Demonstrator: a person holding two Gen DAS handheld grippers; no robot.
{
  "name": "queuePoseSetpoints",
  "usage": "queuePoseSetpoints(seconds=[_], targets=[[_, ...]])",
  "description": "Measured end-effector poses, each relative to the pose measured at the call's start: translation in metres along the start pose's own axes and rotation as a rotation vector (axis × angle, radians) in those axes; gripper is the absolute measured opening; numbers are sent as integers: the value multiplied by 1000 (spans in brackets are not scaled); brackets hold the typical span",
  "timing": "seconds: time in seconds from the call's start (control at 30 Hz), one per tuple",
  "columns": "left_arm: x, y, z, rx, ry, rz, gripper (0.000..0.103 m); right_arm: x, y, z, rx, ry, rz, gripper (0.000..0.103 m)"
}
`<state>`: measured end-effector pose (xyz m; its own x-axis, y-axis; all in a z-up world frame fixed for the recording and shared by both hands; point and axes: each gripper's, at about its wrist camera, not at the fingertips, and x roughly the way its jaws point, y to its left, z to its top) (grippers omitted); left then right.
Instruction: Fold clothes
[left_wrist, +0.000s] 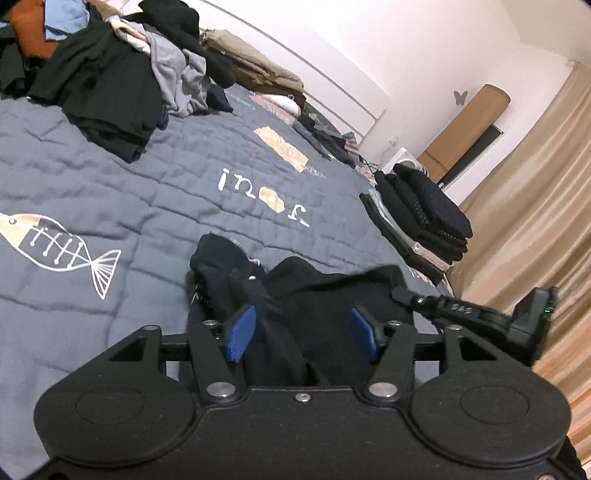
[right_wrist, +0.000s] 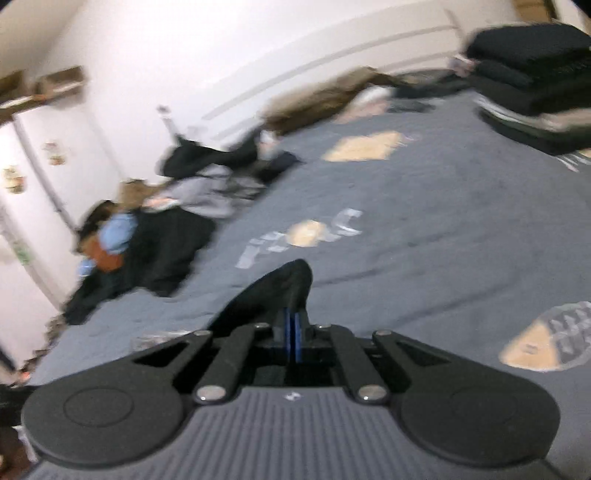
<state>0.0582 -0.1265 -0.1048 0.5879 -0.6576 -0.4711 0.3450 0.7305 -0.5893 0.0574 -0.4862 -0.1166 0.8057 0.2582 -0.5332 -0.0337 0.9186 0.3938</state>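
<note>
Black garment between unfolded heap and folded stack, right claw pinching it.

Open quilt between clothes heap and folded stack

A garment lies on the bed at 6 o'clock in the left wrist view, between the parted fingers of the left gripper. A loose clothes heap sits at 10 o'clock. A folded stack rests at the bed's edge at 3 o'clock.
</note>
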Motion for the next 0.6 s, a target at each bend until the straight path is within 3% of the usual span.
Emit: queuePoseSetpoints(seconds=[0.13, 0.23, 0.37, 0.53, 0.6], targets=[[3, 0, -2, 11, 24, 1, 57, 14, -10, -4, -19, 12, -70, 2], [4, 0, -3, 17, 35, 8, 58, 28, -11, -9, -21, 44, -78, 4], [3, 2, -2, 12, 33, 16, 59, 16, -9, -4, -36, 41, -85, 7], [2, 2, -1, 13, 33, 24, 59, 2, 10, 3, -111, 84, 37, 7], [2, 2, -1, 13, 35, 28, 59, 4, 20, 0, -129, 146, 125, 7]])
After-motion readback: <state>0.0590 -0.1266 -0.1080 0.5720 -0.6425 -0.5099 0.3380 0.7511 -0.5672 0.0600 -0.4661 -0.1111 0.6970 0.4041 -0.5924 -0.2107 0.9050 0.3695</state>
